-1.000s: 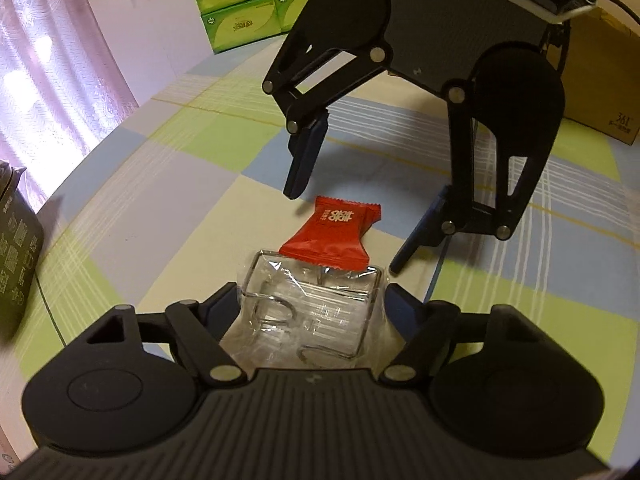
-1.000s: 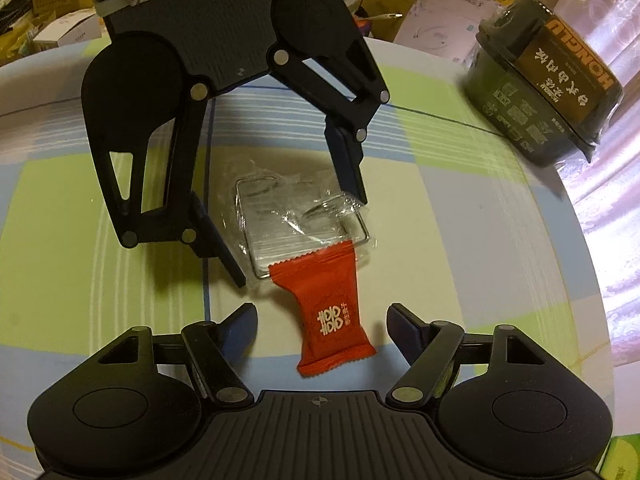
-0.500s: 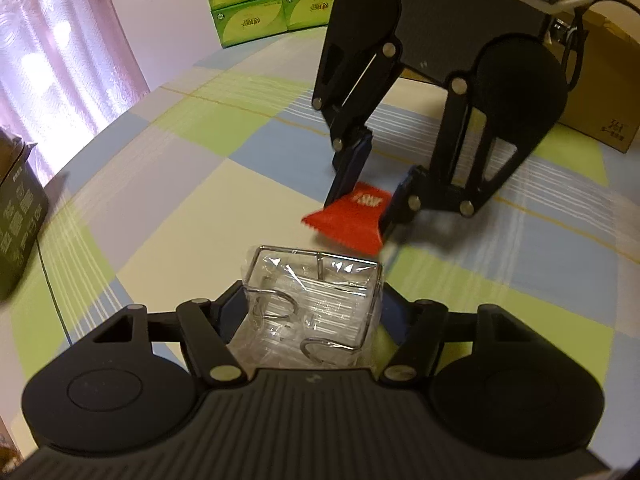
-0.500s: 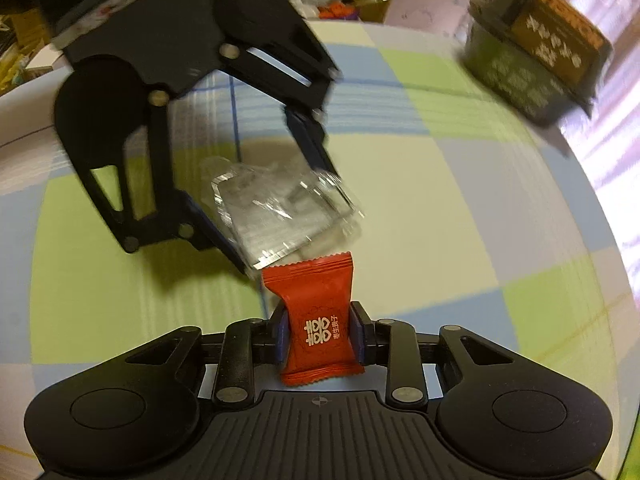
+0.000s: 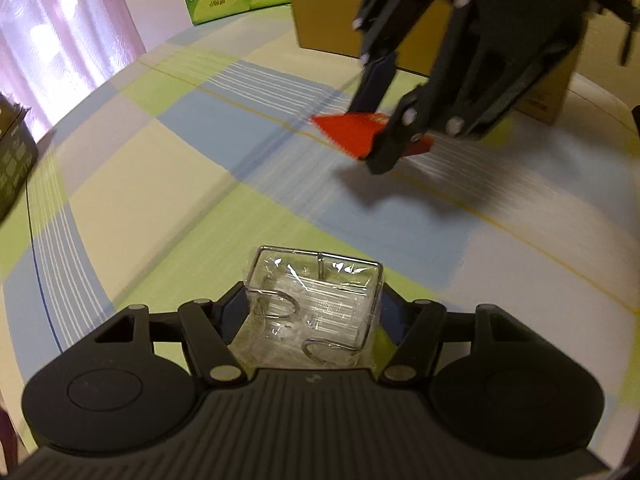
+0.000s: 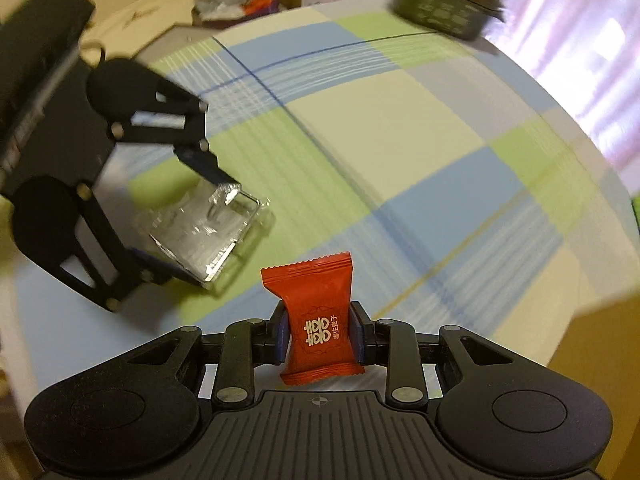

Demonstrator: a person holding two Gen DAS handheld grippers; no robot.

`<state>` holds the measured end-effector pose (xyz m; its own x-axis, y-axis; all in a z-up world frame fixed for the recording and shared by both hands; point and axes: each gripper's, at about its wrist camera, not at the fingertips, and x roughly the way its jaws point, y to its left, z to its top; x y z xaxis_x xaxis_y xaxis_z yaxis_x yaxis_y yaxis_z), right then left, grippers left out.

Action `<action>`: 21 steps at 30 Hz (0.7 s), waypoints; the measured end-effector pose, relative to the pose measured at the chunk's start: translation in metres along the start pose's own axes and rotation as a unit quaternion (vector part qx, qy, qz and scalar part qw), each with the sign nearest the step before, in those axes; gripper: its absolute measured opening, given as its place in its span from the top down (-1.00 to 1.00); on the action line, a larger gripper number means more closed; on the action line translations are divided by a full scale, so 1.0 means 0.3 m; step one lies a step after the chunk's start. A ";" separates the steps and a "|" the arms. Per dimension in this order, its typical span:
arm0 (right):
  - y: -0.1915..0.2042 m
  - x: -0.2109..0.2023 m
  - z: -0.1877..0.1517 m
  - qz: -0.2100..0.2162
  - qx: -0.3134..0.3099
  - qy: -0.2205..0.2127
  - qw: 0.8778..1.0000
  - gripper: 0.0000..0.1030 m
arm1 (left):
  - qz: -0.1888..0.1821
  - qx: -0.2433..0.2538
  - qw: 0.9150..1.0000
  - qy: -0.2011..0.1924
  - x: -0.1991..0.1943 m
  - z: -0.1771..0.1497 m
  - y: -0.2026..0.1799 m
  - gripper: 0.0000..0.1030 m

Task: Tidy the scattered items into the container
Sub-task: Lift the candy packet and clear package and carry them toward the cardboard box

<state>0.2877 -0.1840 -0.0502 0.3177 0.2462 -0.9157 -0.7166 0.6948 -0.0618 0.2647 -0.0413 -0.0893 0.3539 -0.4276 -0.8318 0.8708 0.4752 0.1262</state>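
Since a second ago: you have lifted both items off the tablecloth [image 5: 168, 168]; the candy lay flat between your right gripper's open fingers, and the two grippers, then facing each other closely, now stand further apart.
Tablecloth: checked in green, blue and cream, motion-blurred in both views.
Cardboard box: brown cardboard box [image 5: 328, 12] sits at the far edge, behind your right gripper in the left wrist view.
Left gripper pose: your left gripper [image 5: 312, 312] is held above the cloth, its fingers clamped on either side of the wire rack; in the right wrist view it [image 6: 180, 236] comes in from the left, tilted down.
Right gripper pose: your right gripper [image 6: 318, 338] is raised over the cloth, pinching the candy at its waist.
Wire rack: clear-wrapped wire rack [image 5: 316, 300], in your left gripper, its long axis running forward from the fingers; it [image 6: 208, 236] juts towards the table's middle.
Candy: red candy [image 6: 316, 324] stands lengthwise along your right fingers, serrated end pointing away, printed side up; in the left wrist view it [image 5: 348, 132] looks level above the cloth.
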 end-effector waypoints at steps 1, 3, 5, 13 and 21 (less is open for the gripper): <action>0.026 -0.025 -0.034 0.004 0.010 -0.003 1.000 0.37 | 0.002 -0.005 1.000 0.002 -0.011 -0.007 -0.034 -0.22; 0.077 -0.055 -0.082 0.004 0.023 -0.005 1.000 0.37 | 0.005 -0.014 1.000 0.006 -0.031 -0.015 -0.097 -0.22; 0.117 -0.076 -0.131 0.008 0.038 -0.005 0.999 0.37 | 0.010 -0.022 1.000 0.011 -0.051 -0.020 -0.160 -0.22; 0.207 -0.116 -0.337 0.006 0.100 0.008 0.995 0.36 | 0.037 -0.056 0.998 0.018 -0.101 -0.055 -0.346 -0.22; 0.249 -0.127 -0.477 -0.008 0.154 0.004 0.988 0.36 | 0.055 -0.089 0.994 0.019 -0.126 -0.072 -0.430 -0.27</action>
<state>0.1332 -0.2380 -0.0768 0.3211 0.2284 -0.9191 -0.4881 0.8716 0.0461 0.1317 -0.0699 -0.0858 0.4274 -0.3378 -0.8385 0.7524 0.6472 0.1228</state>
